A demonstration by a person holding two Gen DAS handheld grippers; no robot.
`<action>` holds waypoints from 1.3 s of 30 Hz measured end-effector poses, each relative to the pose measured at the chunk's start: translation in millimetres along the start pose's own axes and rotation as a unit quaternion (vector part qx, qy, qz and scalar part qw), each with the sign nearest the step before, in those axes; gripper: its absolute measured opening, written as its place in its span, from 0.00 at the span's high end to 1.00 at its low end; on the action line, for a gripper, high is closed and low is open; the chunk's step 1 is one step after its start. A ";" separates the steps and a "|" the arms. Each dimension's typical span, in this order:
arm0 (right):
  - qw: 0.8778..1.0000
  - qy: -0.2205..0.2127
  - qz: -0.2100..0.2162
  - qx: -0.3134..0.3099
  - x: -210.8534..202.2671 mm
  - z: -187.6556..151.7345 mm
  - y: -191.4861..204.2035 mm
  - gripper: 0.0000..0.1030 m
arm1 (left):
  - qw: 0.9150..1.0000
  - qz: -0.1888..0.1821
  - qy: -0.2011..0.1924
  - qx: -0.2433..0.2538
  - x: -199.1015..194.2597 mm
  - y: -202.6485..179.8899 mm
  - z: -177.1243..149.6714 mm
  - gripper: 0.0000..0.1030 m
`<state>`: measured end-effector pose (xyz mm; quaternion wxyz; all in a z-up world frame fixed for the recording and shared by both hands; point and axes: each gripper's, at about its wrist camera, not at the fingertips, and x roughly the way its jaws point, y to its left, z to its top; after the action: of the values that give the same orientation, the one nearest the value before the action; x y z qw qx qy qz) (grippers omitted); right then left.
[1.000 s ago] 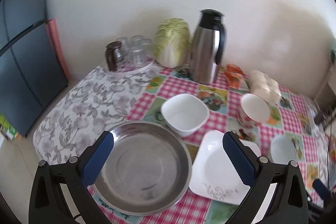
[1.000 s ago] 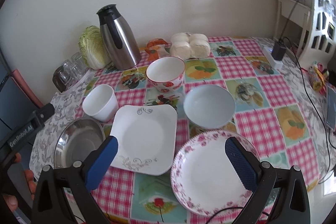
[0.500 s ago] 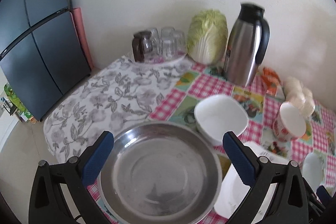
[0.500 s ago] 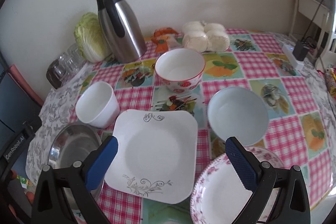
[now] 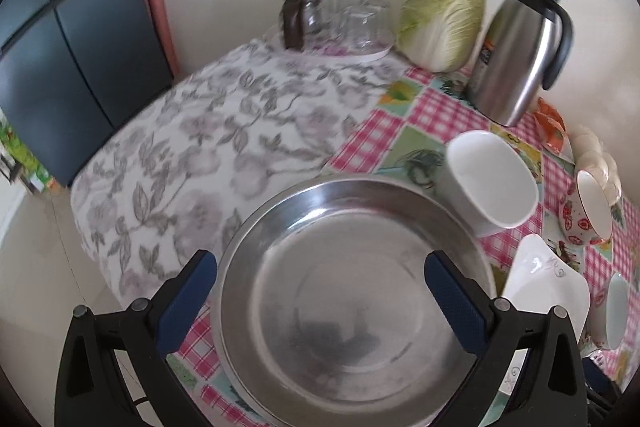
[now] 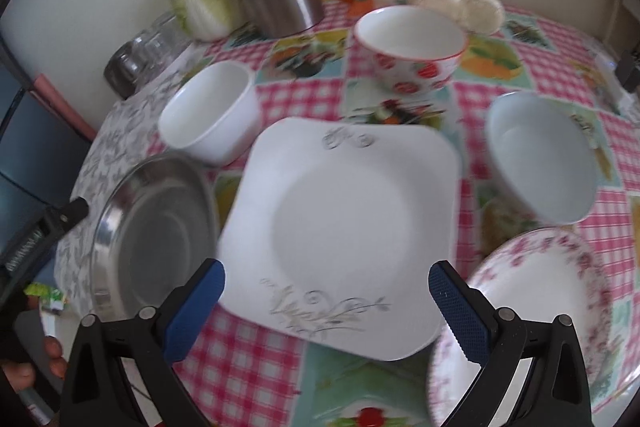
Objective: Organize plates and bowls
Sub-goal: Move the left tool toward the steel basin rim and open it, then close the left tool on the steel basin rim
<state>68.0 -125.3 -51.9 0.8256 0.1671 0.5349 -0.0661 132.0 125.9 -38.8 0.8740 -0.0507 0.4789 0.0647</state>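
We see soft, even daylight, fisheye-curved dark edges, slight motion blur throughout, and dull reflections on the steel pan (image 5: 352, 291).

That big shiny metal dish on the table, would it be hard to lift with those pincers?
The steel dish looks thin-walled, so probably light for its width. Its polished, sloping rim may slip between the left gripper pads. Being wide and shallow, it would likely tilt if pinched at one edge; it should dent rather than shatter.

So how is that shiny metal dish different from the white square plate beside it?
The metal dish is round, plain and reflective; the square plate is matte white with grey scroll patterns at two corners. The metal dish has a taller raised rim; the square plate looks shallower. Both are empty and lie on the checked tablecloth.
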 end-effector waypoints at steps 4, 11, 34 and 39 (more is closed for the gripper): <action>0.999 0.013 0.038 0.002 8.0 -4.1 12.8 0.00 | 0.999 -0.014 0.012 -0.041 9.3 24.8 -0.5 0.00; 0.995 0.013 0.097 0.009 19.6 -6.2 27.8 0.12 | 0.994 -0.032 0.036 -0.097 29.9 55.4 -2.3 0.01; 0.988 0.006 0.152 -0.005 49.0 4.3 59.1 0.71 | 0.987 -0.017 0.099 -0.123 75.5 88.0 -19.0 0.75; 0.989 0.011 0.150 -0.013 53.6 3.0 64.0 0.72 | 0.986 -0.001 0.093 -0.140 73.7 98.1 -19.6 0.75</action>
<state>111.4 -62.8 -86.2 0.8224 0.2353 0.5136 0.0676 139.2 224.5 -114.1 0.8101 -0.1789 0.5440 0.1258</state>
